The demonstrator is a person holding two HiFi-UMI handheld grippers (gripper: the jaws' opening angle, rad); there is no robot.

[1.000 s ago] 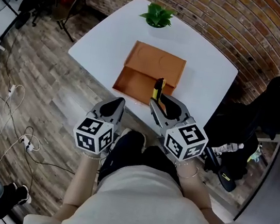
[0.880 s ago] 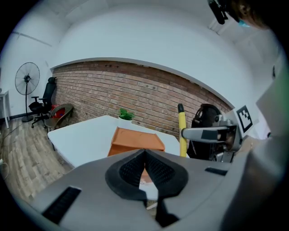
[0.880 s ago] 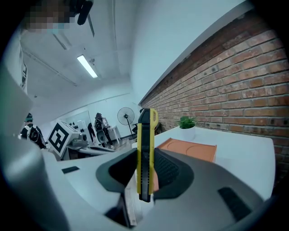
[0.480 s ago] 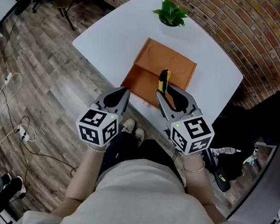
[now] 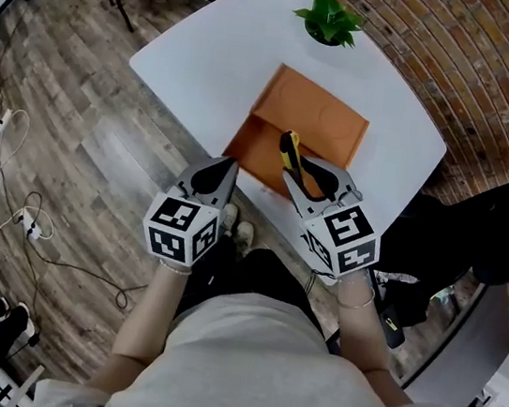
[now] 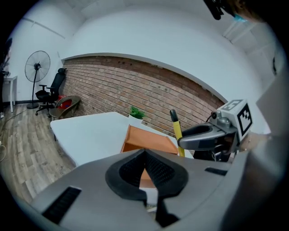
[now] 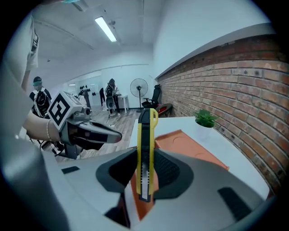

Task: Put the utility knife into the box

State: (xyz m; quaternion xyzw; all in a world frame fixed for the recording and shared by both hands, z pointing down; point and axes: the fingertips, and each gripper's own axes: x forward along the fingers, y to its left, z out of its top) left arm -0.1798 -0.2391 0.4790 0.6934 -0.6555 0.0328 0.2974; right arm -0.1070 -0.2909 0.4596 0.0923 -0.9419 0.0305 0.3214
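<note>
In the head view both forearms reach forward side by side at the near edge of the white bench [image 5: 210, 58]. The right gripper [image 5: 297, 171] holds the utility knife [image 5: 289, 151] upright by the near side of the orange box [image 5: 314, 121]. In the left gripper view, the left gripper [image 5: 222, 169] has its jaws together with nothing between them. In the right gripper view, the pads clamp the knife (yellow and black) mid-body.

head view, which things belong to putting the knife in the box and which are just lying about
Job: utility knife, clamped in right gripper; open orange box; white table.
Lying about: potted plant; floor cables; left gripper, shut and empty.
</note>
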